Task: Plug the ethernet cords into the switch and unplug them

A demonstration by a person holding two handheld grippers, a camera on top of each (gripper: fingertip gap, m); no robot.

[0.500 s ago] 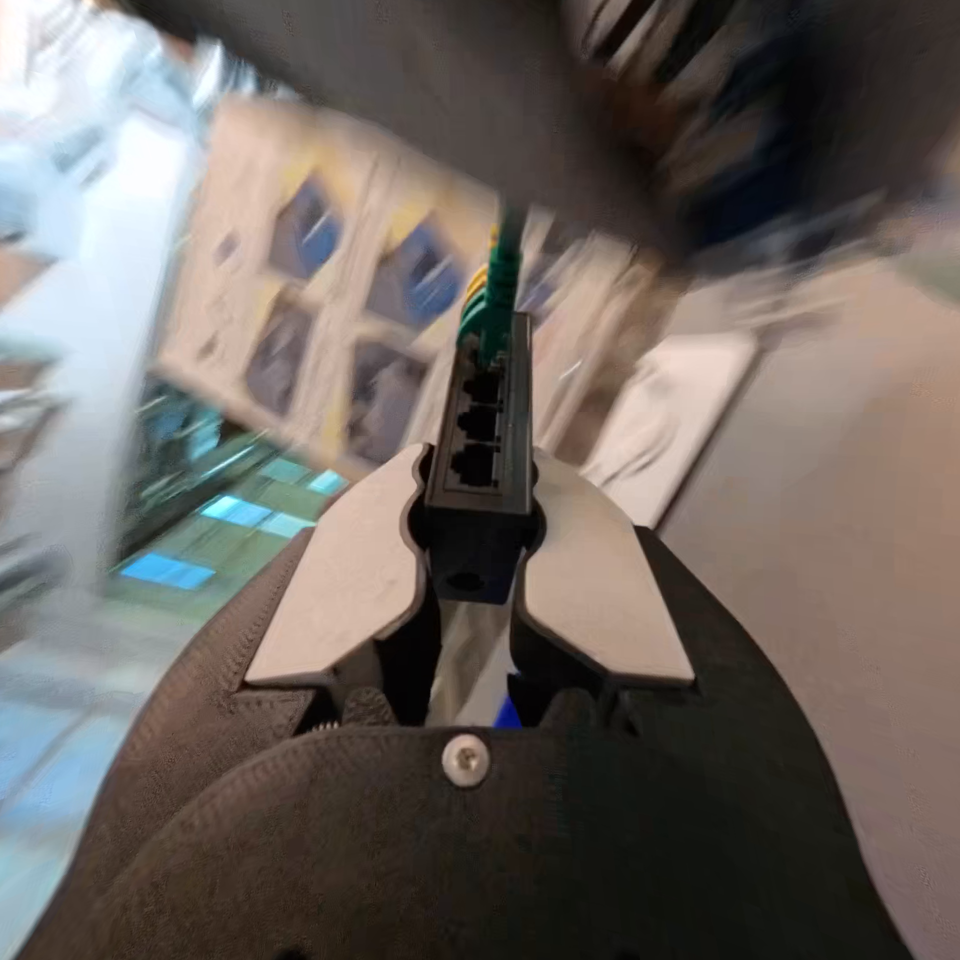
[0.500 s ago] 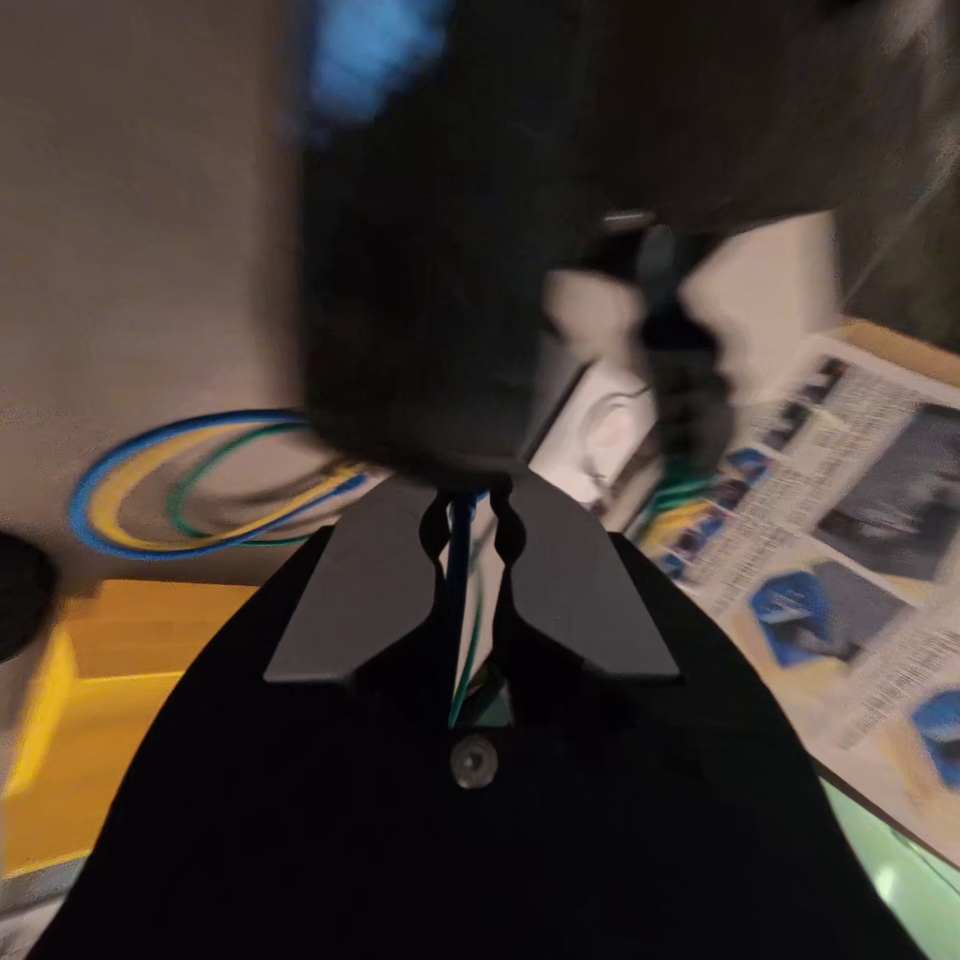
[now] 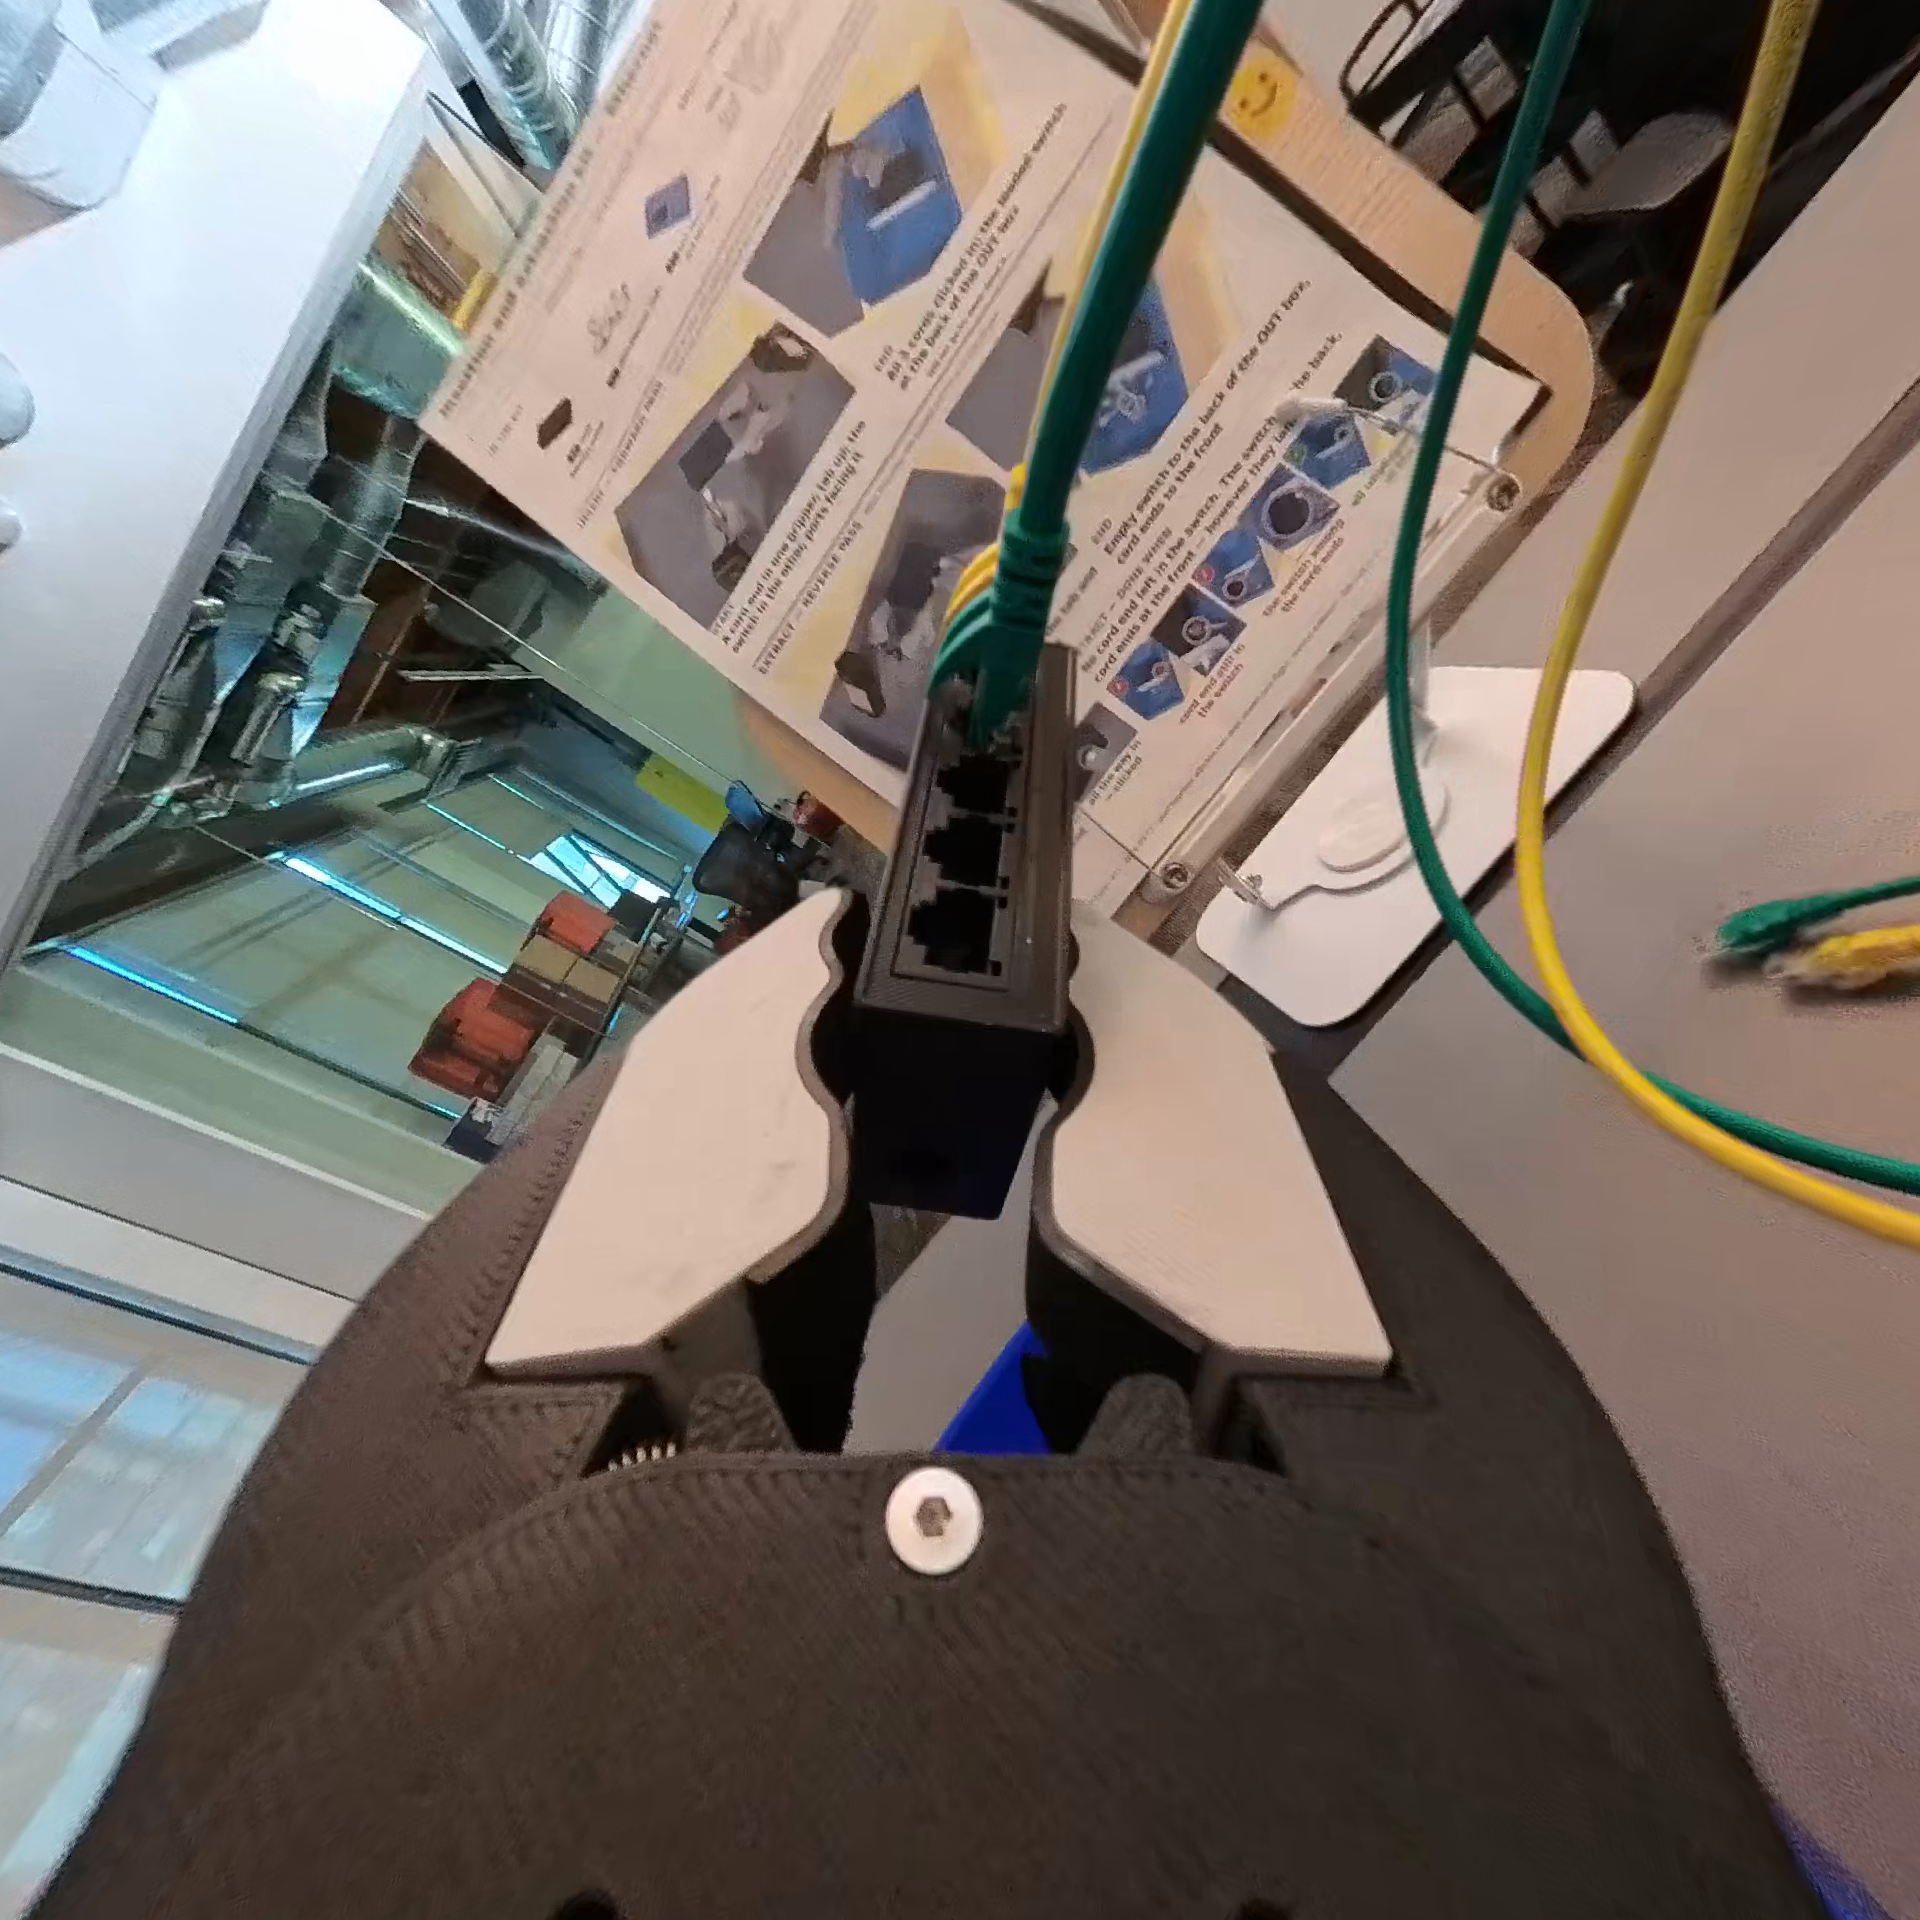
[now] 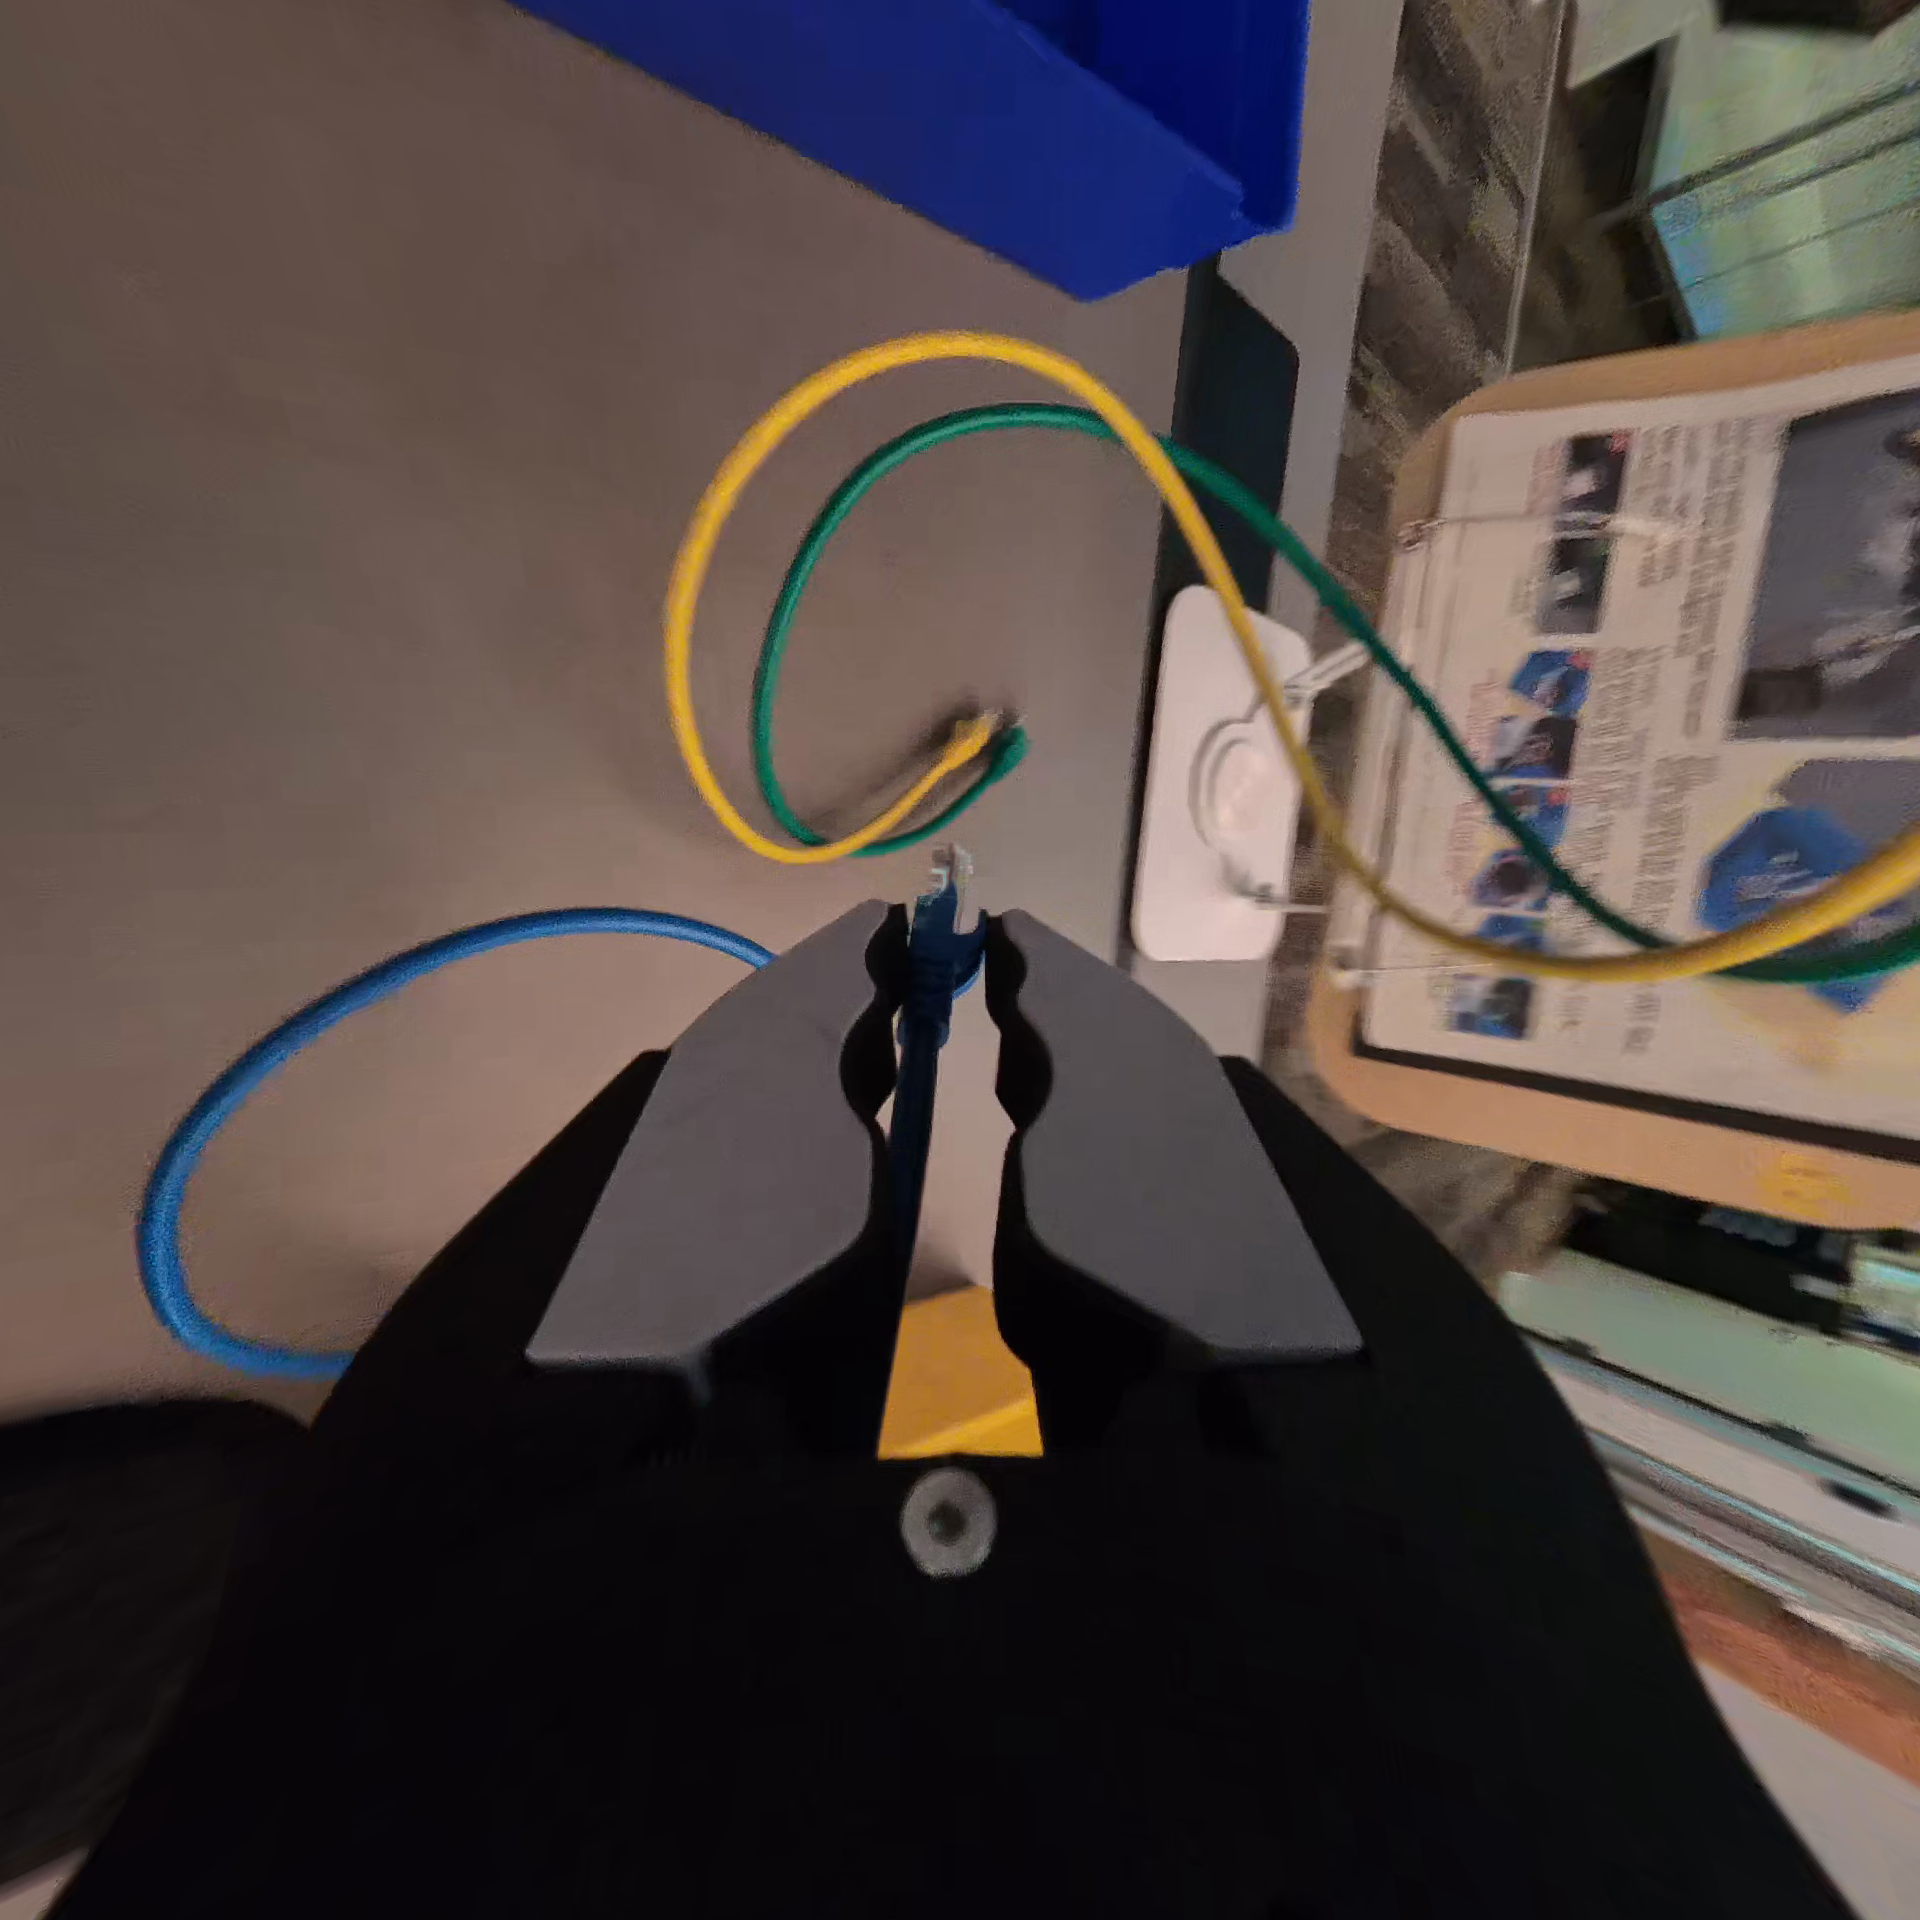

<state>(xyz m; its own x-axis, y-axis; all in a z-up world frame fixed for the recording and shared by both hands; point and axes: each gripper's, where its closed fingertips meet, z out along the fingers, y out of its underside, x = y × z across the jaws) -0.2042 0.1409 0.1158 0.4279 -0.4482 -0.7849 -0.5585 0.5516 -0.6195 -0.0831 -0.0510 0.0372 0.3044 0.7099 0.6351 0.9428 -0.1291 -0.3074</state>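
Observation:
My left gripper is shut on the near end of a black switch, held up in the air with its ports facing the camera. A green cord and a yellow cord are plugged into its far ports; the three near ports are empty. Their free ends lie on the grey table. My right gripper is shut on the plug of a blue cord, whose cable loops to the left. The switch is out of the right wrist view.
A blue bin stands on the grey table. An instruction board leans on a white stand base at the table edge. A yellow object lies under my right gripper. Green and yellow cable loops rest on the table.
The right gripper, which was close over the switch, has drawn away with the blue plug. Both views have gone from blurred to steady. The left gripper keeps hold of the switch.

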